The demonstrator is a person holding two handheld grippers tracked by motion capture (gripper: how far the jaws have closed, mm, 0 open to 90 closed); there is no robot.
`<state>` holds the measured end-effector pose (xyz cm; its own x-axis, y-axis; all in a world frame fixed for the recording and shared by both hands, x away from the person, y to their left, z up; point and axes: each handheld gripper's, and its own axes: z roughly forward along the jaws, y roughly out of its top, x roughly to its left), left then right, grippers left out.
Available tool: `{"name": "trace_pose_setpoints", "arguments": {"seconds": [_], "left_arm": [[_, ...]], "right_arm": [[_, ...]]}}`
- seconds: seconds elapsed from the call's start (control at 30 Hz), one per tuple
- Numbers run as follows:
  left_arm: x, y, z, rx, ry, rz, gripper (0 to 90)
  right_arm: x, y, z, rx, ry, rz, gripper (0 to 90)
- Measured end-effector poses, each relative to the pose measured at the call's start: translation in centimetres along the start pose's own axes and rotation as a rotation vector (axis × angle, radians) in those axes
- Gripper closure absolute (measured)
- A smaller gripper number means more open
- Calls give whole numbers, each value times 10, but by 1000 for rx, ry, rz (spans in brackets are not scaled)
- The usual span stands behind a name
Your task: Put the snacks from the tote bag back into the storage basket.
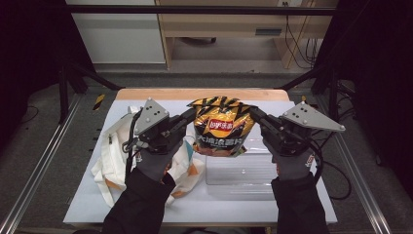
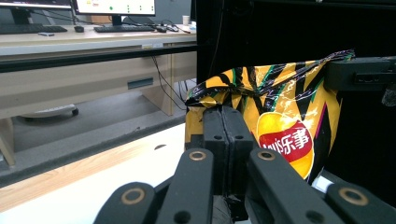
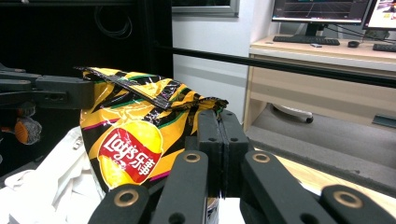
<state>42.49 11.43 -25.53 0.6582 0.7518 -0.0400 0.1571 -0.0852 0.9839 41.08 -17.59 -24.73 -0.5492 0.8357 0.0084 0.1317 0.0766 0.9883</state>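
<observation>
Two tools on one chip bag [image 1: 223,127]: my left tool [image 1: 186,118] and right tool [image 1: 258,117] each pinch a top corner, holding it above the surface [image 1: 146,204]. It's light, crinkly, slippery foil with fragile chips, so the sealed corners seem safest.

The chip bag [image 1: 221,127] is glossy, crinkled foil film; the left gripper [image 1: 191,117] and right gripper [image 1: 254,115] are matt black plastic with brass-coloured pivot rings; each top plate [image 1: 151,115] is dull grey metal; the tote bag [image 1: 113,156] is soft white cloth; the table [image 1: 195,204] is smooth matt white with a wood edge; the container [image 1: 241,175] is clear plastic.
</observation>
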Motion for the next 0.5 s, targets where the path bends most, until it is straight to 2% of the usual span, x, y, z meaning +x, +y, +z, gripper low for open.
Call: {"name": "trace_pose_setpoints", "arguments": {"seconds": [0.5], "left_arm": [[-10, -7, 23, 8, -35, -5, 893]], "right_arm": [[-18, -10, -11, 16, -42, 17, 898]]}}
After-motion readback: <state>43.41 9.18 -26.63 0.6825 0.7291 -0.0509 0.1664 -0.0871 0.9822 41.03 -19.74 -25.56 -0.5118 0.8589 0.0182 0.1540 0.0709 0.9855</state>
